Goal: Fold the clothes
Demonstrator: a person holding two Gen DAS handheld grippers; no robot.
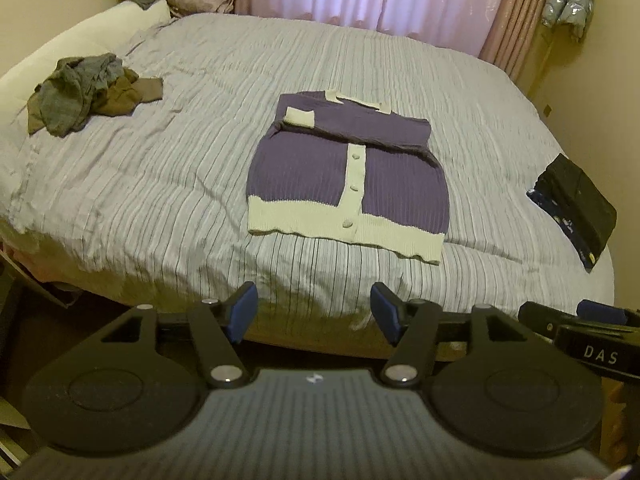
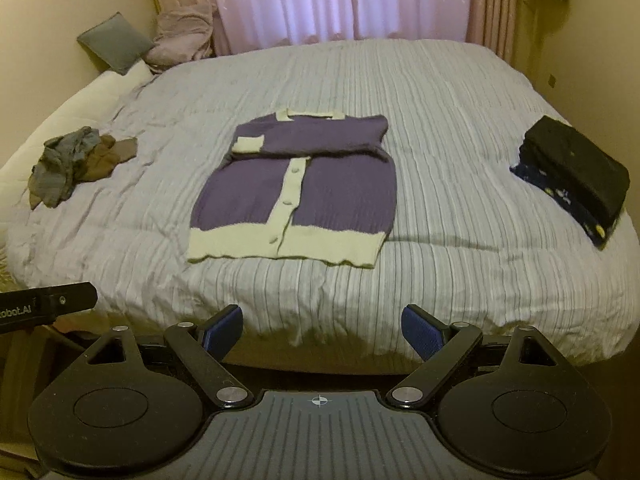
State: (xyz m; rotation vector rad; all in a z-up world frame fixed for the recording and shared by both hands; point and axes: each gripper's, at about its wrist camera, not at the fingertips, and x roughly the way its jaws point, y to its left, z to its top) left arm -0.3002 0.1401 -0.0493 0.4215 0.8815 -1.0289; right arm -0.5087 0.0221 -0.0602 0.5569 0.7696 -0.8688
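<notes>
Left gripper (image 1: 314, 312) and right gripper (image 2: 322, 332) both spread wide, empty, off the bed's (image 2: 460, 120) near edge. Purple cardigan (image 2: 296, 188), sleeves folded across, lies mid-bed, well apart beyond both.

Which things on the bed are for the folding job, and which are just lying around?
For folding:
- purple cardigan, sleeves already folded in
- crumpled grey and brown clothes, not yet folded
- dark folded stack, seemingly finished
- left gripper and right gripper, both open and empty

Just lying about:
- grey pillow
- pink bundle
- curtains
- striped bedspread
</notes>
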